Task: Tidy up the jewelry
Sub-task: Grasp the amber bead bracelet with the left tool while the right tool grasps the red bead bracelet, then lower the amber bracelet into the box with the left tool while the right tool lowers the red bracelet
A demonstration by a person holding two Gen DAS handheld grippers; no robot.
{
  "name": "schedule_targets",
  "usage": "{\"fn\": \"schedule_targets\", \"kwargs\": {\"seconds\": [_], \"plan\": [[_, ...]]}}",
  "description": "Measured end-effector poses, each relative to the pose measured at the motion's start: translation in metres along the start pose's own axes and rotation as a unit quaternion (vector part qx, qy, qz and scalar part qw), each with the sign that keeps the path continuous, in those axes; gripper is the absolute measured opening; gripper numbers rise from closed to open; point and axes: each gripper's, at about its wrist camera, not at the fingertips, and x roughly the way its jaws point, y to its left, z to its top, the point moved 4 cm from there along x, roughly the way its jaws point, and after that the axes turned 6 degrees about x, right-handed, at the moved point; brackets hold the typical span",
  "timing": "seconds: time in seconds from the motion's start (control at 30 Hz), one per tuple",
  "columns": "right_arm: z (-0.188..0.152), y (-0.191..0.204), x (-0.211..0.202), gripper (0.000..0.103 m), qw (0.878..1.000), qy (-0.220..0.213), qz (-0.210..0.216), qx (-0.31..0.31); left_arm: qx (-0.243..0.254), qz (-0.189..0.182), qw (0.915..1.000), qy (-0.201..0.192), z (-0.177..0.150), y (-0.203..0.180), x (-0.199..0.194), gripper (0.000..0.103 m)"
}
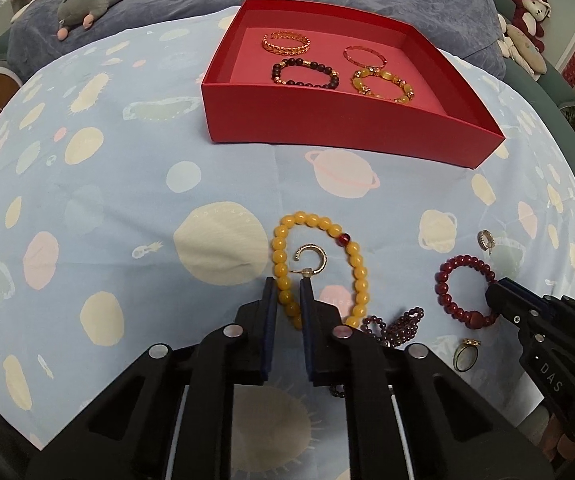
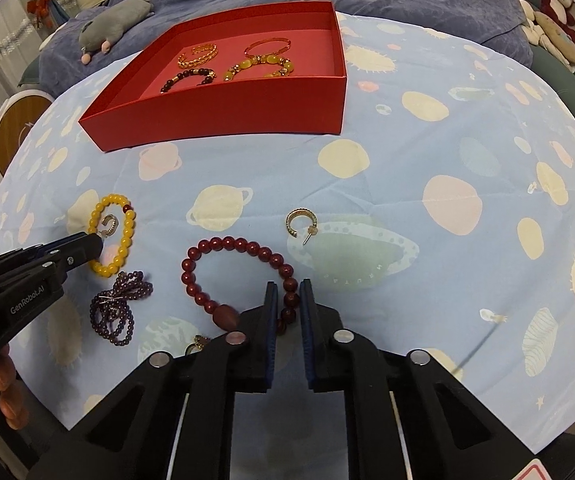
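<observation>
the left gripper (image 1: 288, 286) has its jaws clamped on the yellow bead bracelet (image 1: 316, 268), a loop of smooth, glossy oval beads with one dark red bead in it; the blue-padded black jaws pinch the strand on its near-left side. inside that loop lies a small gold c-shaped hoop earring (image 1: 312, 260) with a thin post, its surface finely textured.

the right gripper (image 2: 288, 294) has its jaws pressed together on the dark red bead bracelet (image 2: 239, 276), round polished beads with one larger barrel-shaped bead; the strand runs between the pads on the loop's right side. a second gold hoop earring (image 2: 301, 222) lies just beyond it on the cloth, apart from the beads.

between the two bracelets sits a tangled bunch of tiny purple beads (image 2: 121, 306), and near the red loop a gold ring (image 1: 466, 354) with an oval face rests flat.

all lie on a soft, pale blue tablecloth (image 2: 407, 152) printed with pastel planets, covering the table. farther back stands a shallow red cardboard box (image 1: 327, 120) with straight matte walls and a pink floor; in it are a gold chain-link bangle (image 1: 286, 42), a thin red bangle (image 1: 364, 55), a dark brown bead bracelet (image 1: 305, 74) and an amber bead bracelet (image 1: 383, 84), each lying flat and mostly apart.
</observation>
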Motion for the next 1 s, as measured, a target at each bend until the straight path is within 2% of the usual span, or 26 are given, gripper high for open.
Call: {"fn": "schedule_targets", "kwargs": {"seconds": [0.17, 0.4, 0.77, 1.0], "plan": [[-0.004, 0.0, -0.006, 0.008, 1.0, 0.002, 0.007, 0.001, -0.002, -0.005, 1.0, -0.003, -0.002, 0.002, -0.007, 0.007], [-0.003, -0.001, -0.032, 0.008, 0.999, -0.02, 0.023, 0.013, -0.009, -0.019, 0.9996, -0.021, 0.001, 0.005, -0.031, 0.007], [0.019, 0.005, -0.078, 0.008, 0.998, -0.057, 0.039, 0.008, -0.01, -0.04, 0.9981, -0.046, 0.017, 0.004, -0.074, 0.007], [0.04, 0.01, -0.097, 0.008, 0.996, -0.074, 0.052, -0.002, -0.003, -0.063, 0.996, -0.064, 0.04, -0.002, -0.098, 0.007]]}}
